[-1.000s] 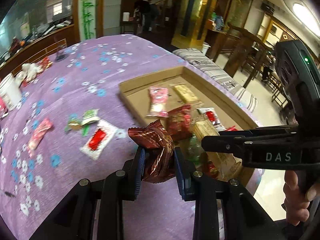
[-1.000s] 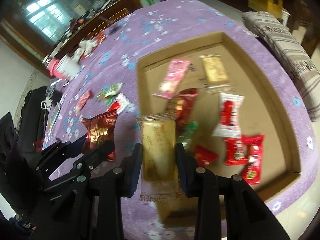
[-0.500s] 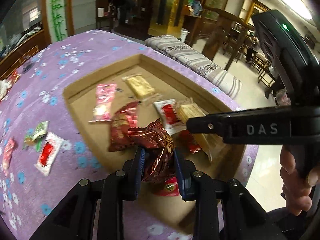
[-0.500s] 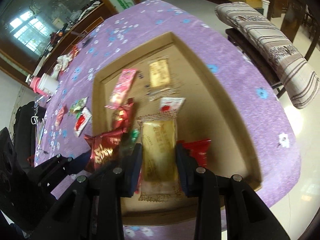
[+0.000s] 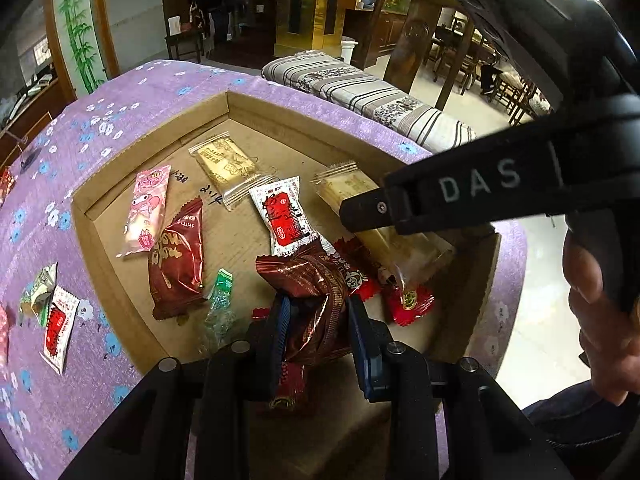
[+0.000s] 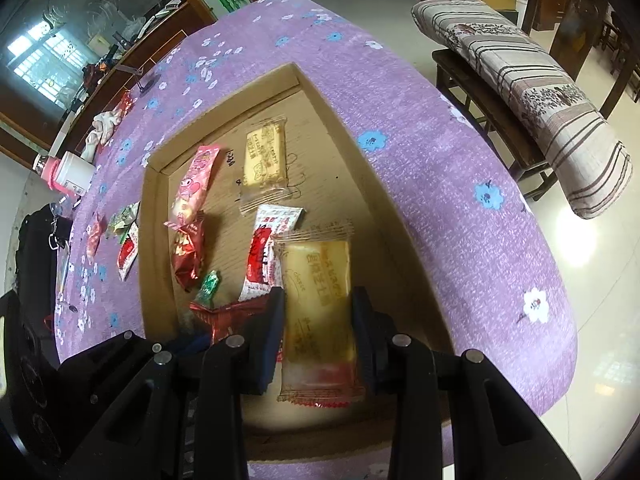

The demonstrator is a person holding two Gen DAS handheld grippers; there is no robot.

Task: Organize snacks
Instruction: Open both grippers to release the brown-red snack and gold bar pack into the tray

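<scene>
Both tools hang over the cardboard tray [image 5: 100, 168] on the purple bench [image 5: 132, 92], and each one carries a snack, so the step in hand seems to be the drop into the tray.

The left tool [image 5: 316, 320] is pinching a dark red foil pack [image 5: 316, 292]; its two fingers press the crumpled middle, and the twisted top stands up ahead of the tips. Just to the left of this tool lies a green candy [image 5: 220, 286], further left a brown-red pack [image 5: 178, 256] and a pink pack [image 5: 146, 208]. Ahead of it lies a white-and-red sachet [image 5: 282, 218]. To do the drop well, I think the left tool should go lower and a little to its left, toward the bare cardboard ahead of the green candy, and only then spread, so the pack does not land on the small red snacks [image 5: 408, 300] to its right.

The right tool [image 6: 318, 320] is pinching a yellow bar [image 6: 320, 292] in clear wrap by its long sides. The bar points forward and looks flat and stiff. To the right of this tool the tray floor is bare up to the wall, so a short move to the right and a low release would probably keep the bar flat and apart from the sachet. A second yellow bar [image 6: 264, 156] lies far ahead.

On the bench, to the left beyond the tray, a few loose snacks [image 5: 56, 328] wait.
</scene>
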